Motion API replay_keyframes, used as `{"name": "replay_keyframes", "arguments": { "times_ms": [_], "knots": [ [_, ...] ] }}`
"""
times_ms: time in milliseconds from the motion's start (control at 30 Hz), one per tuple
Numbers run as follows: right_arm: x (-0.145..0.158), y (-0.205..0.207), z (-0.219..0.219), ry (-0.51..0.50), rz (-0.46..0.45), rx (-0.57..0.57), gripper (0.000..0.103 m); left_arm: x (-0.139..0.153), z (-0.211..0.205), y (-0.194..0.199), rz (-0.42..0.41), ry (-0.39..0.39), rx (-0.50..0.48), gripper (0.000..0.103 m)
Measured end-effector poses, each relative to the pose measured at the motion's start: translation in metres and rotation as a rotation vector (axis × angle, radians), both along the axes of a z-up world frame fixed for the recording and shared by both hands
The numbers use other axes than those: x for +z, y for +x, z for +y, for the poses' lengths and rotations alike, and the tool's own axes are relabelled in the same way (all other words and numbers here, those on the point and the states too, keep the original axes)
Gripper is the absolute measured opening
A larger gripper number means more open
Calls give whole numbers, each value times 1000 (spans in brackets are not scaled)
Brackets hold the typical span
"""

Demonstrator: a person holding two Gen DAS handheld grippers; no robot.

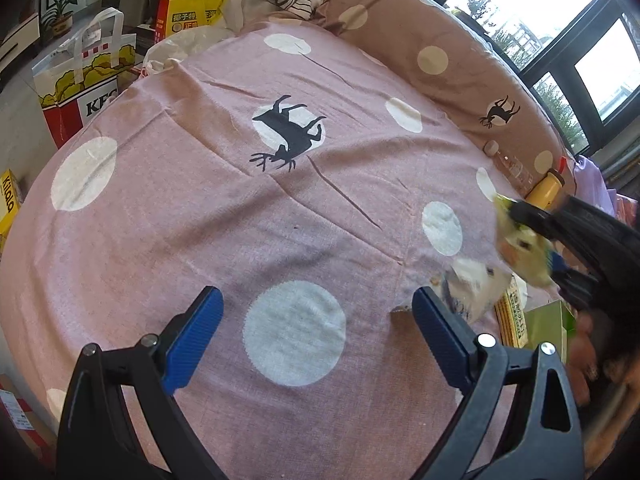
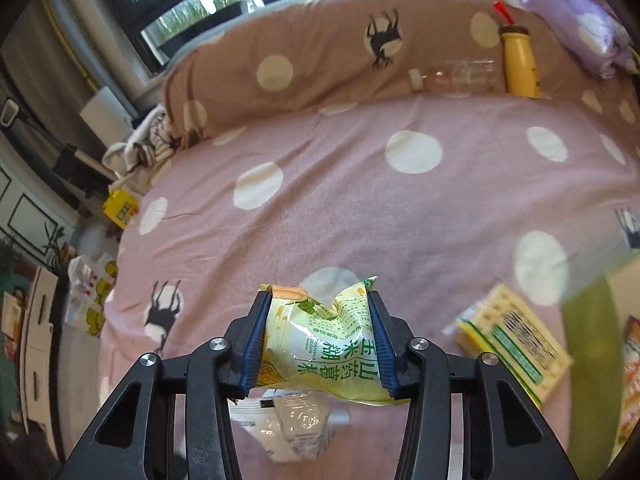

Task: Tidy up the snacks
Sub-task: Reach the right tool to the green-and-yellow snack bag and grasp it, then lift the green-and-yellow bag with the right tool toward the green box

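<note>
My right gripper (image 2: 318, 294) is shut on a yellow-green snack packet (image 2: 324, 344), which crumples between the blue pads above the pink dotted bedspread (image 2: 360, 208). Beneath it lies a white and clear packet (image 2: 296, 424). In the left wrist view the same packet (image 1: 524, 248) shows blurred at the right, held in the black right gripper (image 1: 516, 216), with the white packet (image 1: 480, 284) below it. My left gripper (image 1: 316, 300) stands open over the bedspread (image 1: 200, 220) with nothing between its fingers.
A yellow-green box (image 2: 516, 340) and a green container (image 2: 588, 344) lie at the right. A yellow bottle (image 2: 520, 64) and a clear bottle (image 2: 456, 76) rest against the brown pillow (image 2: 320, 60). A KFC bag (image 1: 84, 84) and yellow cartons (image 1: 188, 16) stand off the bed's left edge.
</note>
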State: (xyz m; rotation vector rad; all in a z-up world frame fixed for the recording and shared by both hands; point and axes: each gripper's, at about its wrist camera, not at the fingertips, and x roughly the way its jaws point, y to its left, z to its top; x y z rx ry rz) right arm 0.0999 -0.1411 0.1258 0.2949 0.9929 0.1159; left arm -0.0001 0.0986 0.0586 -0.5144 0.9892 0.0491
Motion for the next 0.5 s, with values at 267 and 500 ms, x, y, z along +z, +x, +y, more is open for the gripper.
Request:
{"name": "replay_keyframes", "arguments": {
  "times_ms": [267, 500],
  "knots": [
    [12, -74, -21, 46, -50, 0, 48, -1, -9, -1, 9, 7, -30, 96],
    [-27, -104, -21, 59, 80, 48, 48, 3, -25, -4, -9, 19, -103, 94]
  ]
}}
